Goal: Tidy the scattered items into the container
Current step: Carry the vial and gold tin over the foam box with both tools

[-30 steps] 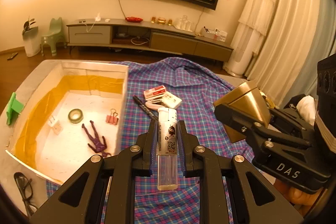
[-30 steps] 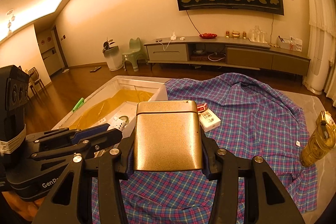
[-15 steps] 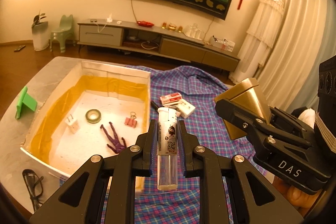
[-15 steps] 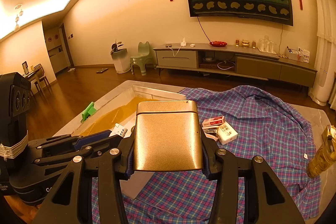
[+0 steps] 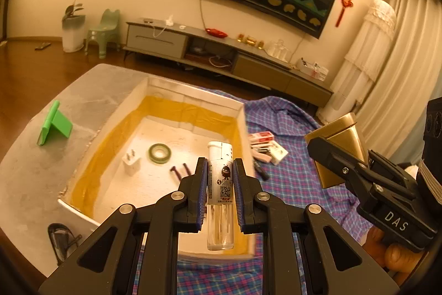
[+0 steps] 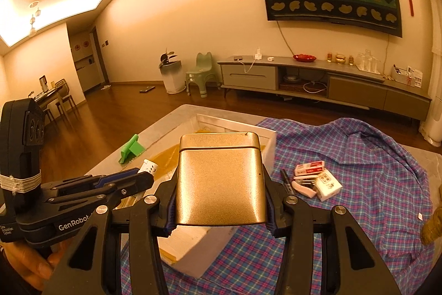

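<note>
Gold-coloured metal tin (image 6: 220,179), square with a fitted lid: gripped by its two sides between the fingers of the right gripper (image 6: 221,208), held upright above the near right corner of the white foam box (image 5: 193,97).

Clear plastic lighter (image 5: 220,195) with a white cap and printed label: clamped upright between the fingers of the left gripper (image 5: 220,196), held over the near right part of the box.

White foam box: open-topped, lined with yellow tape on its inner walls, placed on a grey table (image 5: 36,170). Contained in it are a white plug adapter (image 5: 130,162), a green roll of tape (image 5: 159,153) and a dark purple figure (image 5: 179,171), partly hidden behind the left gripper.

Blue and pink plaid shirt (image 6: 359,170): spread to the right of the box. Laid on it, beside the box's right wall, are a black marker pen (image 6: 287,183) and small red and white packets (image 6: 317,179).

Green plastic stand (image 5: 54,123): on the table left of the box.
</note>
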`<state>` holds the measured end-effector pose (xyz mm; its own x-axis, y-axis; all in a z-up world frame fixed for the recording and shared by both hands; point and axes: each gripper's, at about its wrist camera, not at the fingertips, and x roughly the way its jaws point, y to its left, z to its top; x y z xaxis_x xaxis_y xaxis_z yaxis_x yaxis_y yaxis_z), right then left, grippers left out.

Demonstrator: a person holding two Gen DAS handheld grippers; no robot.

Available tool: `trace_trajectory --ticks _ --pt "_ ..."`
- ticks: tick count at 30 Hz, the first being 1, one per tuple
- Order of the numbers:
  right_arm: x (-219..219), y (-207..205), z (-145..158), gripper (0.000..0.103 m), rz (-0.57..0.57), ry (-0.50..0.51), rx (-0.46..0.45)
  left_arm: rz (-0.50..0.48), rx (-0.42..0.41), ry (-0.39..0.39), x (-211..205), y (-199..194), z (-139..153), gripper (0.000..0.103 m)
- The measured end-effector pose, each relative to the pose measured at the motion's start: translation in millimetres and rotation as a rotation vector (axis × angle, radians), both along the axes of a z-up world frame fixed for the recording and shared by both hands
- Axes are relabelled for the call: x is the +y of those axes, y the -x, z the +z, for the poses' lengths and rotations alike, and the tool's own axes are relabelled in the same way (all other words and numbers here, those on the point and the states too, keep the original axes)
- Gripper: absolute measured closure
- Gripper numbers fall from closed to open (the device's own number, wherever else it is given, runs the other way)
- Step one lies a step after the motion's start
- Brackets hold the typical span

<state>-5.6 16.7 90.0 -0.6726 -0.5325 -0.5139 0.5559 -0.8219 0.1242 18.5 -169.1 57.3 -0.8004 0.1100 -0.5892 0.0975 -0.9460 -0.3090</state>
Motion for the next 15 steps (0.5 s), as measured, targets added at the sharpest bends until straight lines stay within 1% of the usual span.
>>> trace_trajectory --ticks 5,7,13,15 --pt "-26.0 5.8 -10.8 0.054 0.035 -0.02 -0.015 0.021 -0.025 -0.015 -15.8 4.5 -8.6 0.085" --pt "-33.8 12.2 -15.6 0.054 0.046 -0.023 -0.03 0.026 -0.04 -0.033 -23.7 7.8 -13.6 0.085" --pt "-48.1 30.0 -27.8 0.054 0.065 -0.032 -0.069 0.042 -0.076 -0.063 -45.2 19.1 -27.0 0.085" --pt "-55.8 36.3 -32.4 0.054 0.079 -0.055 -0.08 0.041 -0.088 -0.085 -51.3 25.1 -29.6 0.085"
